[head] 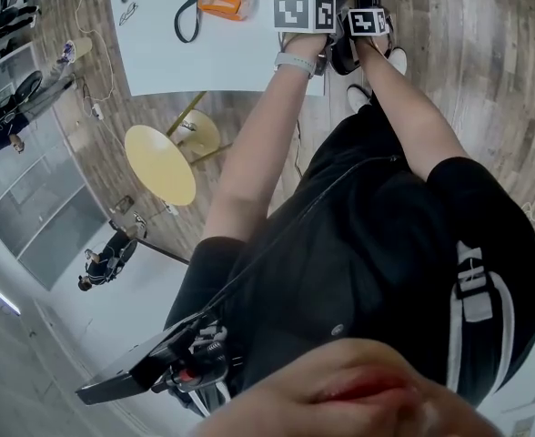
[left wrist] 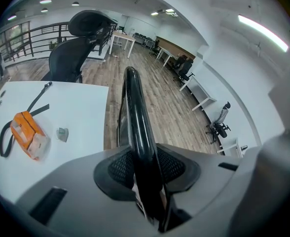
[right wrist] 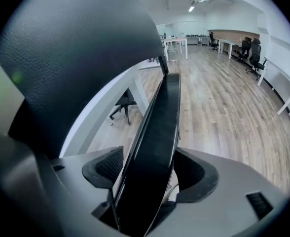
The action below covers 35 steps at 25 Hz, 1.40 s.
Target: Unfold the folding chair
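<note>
Folding chair (left wrist: 135,107): one, black, off the worktop's (left wrist: 71,102) right edge, over the wood floor (left wrist: 160,98). A glossy round tube of it runs up through the left hand-held gripper (left wrist: 146,159), whose pads pinch it from both sides. Right hand-held gripper (right wrist: 150,169): jaws spread wide. A flat black part of the chair sits edge-on between them, with slivers of light beside it low down, so no firm press is seen.

Marker cubes (head: 304,12): two, one per gripper, with black-and-white squares and no letters.

On the worktop:
- one orange pouch (left wrist: 29,135), toward the far edge
- one black strap (head: 190,12), looped against the pouch
- one small grey item (left wrist: 62,134), just beside the pouch

No label on any of them is legible.

On the floor off the worktop's near edge: two yellow discs (head: 161,164), close together. Three people (head: 104,262) are well beyond them. One black office chair (left wrist: 73,53) stands past the worktop.

White print (head: 472,294) on the person's black sleeve is only partly shown and unreadable.
</note>
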Each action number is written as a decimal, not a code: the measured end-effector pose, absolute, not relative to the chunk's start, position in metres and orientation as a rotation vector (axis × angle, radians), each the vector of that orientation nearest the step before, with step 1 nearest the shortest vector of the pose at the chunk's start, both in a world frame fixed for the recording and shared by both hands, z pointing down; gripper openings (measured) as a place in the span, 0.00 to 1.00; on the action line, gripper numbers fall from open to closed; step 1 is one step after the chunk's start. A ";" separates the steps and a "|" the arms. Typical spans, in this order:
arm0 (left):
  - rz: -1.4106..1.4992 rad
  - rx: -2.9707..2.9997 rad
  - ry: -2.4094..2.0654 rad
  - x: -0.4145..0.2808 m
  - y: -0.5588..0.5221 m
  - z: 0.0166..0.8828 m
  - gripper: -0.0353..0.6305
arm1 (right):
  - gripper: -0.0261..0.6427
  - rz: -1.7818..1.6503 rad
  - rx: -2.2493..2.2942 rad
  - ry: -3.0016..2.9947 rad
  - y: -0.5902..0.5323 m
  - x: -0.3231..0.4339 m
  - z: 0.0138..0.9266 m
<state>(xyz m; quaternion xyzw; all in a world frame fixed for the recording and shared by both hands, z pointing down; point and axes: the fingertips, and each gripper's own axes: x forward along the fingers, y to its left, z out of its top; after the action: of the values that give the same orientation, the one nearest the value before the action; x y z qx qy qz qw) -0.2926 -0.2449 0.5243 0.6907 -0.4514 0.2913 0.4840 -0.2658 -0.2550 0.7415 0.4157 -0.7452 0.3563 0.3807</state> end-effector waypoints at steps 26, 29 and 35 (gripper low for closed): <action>0.602 1.741 -1.106 -0.356 -0.241 0.533 0.20 | 0.38 1.111 1.057 -1.971 -0.257 -0.191 0.768; 0.572 1.733 -1.102 -0.354 -0.242 0.543 0.19 | 0.38 1.179 1.010 -2.020 -0.258 -0.162 0.779; 0.516 1.718 -1.093 -0.356 -0.244 0.563 0.19 | 0.38 1.256 0.958 -2.116 -0.263 -0.121 0.792</action>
<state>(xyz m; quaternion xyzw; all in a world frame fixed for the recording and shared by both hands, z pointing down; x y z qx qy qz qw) -0.3556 -0.2443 0.5625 0.7094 -0.4516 0.2131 0.4974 -0.1212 -0.2634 0.7924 0.3515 -0.7764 0.4608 0.2476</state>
